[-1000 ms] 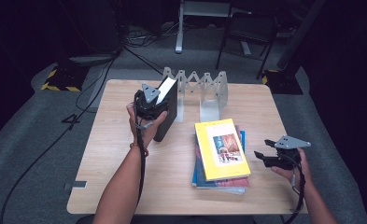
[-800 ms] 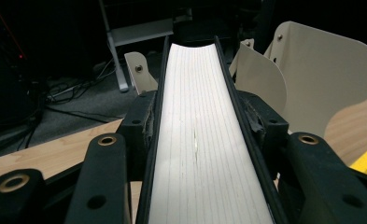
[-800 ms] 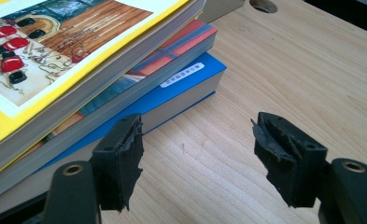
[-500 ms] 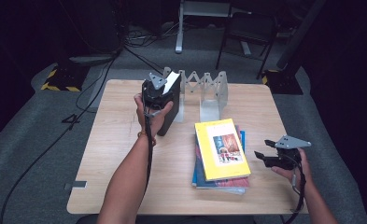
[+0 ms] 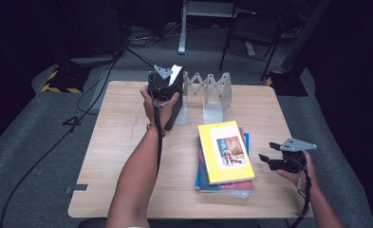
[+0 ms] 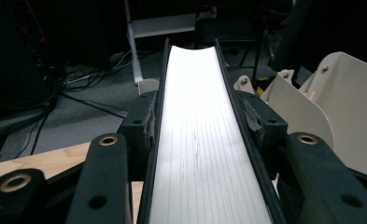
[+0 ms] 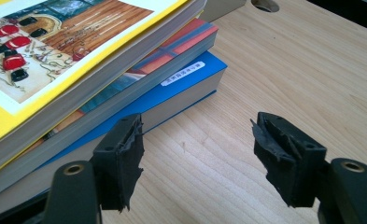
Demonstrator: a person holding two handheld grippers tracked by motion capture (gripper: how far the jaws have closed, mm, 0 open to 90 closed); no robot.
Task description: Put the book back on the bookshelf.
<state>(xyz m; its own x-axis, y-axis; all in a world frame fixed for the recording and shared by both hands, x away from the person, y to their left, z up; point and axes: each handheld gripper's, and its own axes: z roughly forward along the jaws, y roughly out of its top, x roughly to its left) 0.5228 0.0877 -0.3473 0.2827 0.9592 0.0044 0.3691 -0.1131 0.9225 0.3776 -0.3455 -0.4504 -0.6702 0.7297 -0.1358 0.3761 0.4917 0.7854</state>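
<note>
I have a black-covered book [image 6: 204, 140] pinched in my left claw [image 6: 202, 121], the pads pressed against both covers with the white page edges running up between them in the left gripper view. Those jaws have just been closing a little onto it. From the high view the book [image 5: 174, 102] stands upright on its edge at the far side of the bench [image 5: 122, 156], just beside the leftmost fins of the pale folding book rack [image 5: 212, 95], and my left claw [image 5: 161, 85] grips it from above with the hand wrapped round the body. In the left gripper view the rack's cream dividers [image 6: 321, 102] rise just to the right of the book; I can't tell whether the book touches them.

Nearer me, toward the right of the bench, lies a stack of books [image 5: 224, 159]: a yellow-covered one [image 5: 224, 149] on top, a multi-coloured one and a blue one [image 7: 172, 93] beneath, lying flat.

My right claw [image 5: 269, 159] hangs just right of that stack, low over the bench. In the right gripper view its jaws stand spread with bare wood [image 7: 284, 70] between them, the left pad [image 7: 123, 158] close to the blue book's corner but holding nothing.
</note>
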